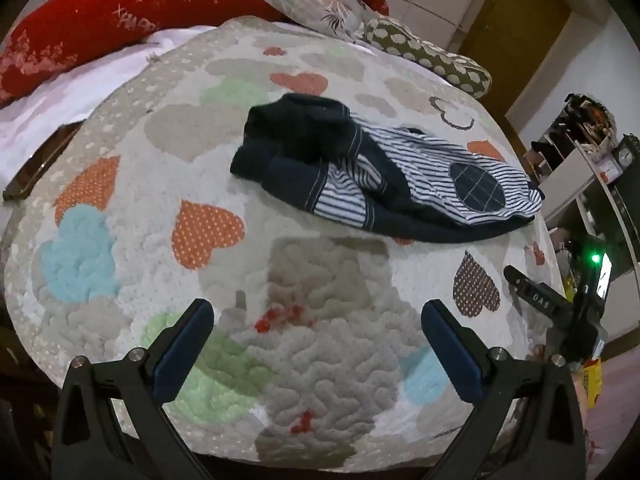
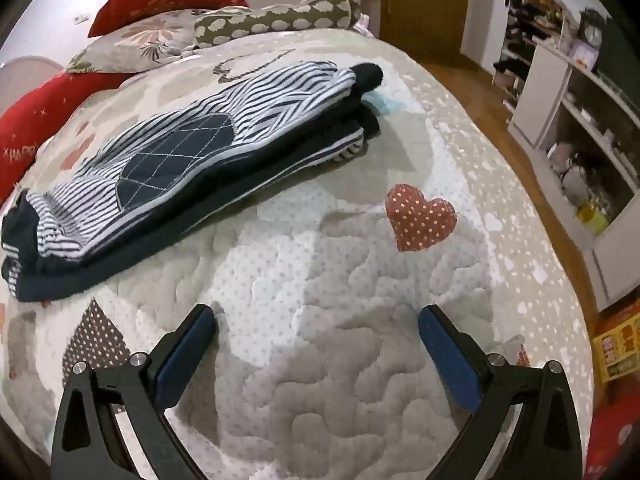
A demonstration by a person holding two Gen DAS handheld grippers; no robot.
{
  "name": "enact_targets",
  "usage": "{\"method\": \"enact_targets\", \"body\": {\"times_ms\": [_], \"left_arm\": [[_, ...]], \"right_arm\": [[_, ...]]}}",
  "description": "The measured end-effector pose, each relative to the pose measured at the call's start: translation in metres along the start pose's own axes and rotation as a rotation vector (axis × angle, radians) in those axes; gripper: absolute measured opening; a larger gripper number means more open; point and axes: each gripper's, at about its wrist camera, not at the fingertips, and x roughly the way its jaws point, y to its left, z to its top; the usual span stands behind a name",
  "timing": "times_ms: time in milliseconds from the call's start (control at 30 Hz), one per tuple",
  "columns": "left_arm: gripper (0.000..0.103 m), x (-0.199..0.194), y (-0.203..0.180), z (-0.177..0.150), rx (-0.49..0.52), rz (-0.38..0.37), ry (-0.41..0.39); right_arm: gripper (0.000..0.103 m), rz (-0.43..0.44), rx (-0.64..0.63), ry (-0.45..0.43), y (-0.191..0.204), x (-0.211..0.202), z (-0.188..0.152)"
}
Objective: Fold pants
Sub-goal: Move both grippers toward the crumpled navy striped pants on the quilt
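The pants are navy with white-striped legs and a quilted navy knee patch. They lie bunched on the heart-patterned quilt, far ahead of my left gripper. That gripper is open and empty, hovering low over the quilt. In the right wrist view the pants stretch from near left to far centre, legs stacked. My right gripper is open and empty, with the pants ahead and to its left. The right gripper's body shows at the left view's right edge.
Red pillows, a floral pillow and a spotted bolster line the bed's head. A dark flat object lies at the left bed edge. White shelves and a wooden floor lie beyond the bed's right side.
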Motion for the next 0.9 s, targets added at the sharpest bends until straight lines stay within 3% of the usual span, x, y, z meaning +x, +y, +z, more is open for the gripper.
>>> {"method": "enact_targets", "body": {"times_ms": [200, 233, 300, 467, 567, 600, 900], "left_arm": [[0.103, -0.004, -0.018, 0.004, 0.021, 0.032, -0.016], [0.103, 0.003, -0.023, 0.007, 0.02, 0.056, 0.011], [0.103, 0.003, -0.028, 0.011, 0.012, 0.042, 0.005], [0.103, -0.006, -0.034, 0.017, 0.039, 0.015, -0.075], [0.103, -0.01, -0.022, 0.022, 0.013, -0.008, -0.094], [0.103, -0.017, -0.016, 0.022, 0.006, -0.021, -0.147], [0.103, -0.019, 0.048, 0.028, -0.141, -0.028, -0.121]], "right_arm": [[0.103, 0.013, 0.018, -0.045, -0.005, -0.003, -0.004], [0.103, 0.019, 0.028, -0.06, -0.006, -0.004, -0.006], [0.103, 0.026, 0.04, -0.068, -0.009, -0.008, -0.009], [0.103, -0.018, 0.002, -0.067, -0.002, -0.006, -0.009], [0.103, -0.067, -0.036, -0.076, 0.007, -0.003, -0.009], [0.103, -0.07, -0.042, -0.079, 0.007, -0.002, -0.008], [0.103, -0.023, -0.028, -0.063, 0.002, 0.004, -0.003]]}}
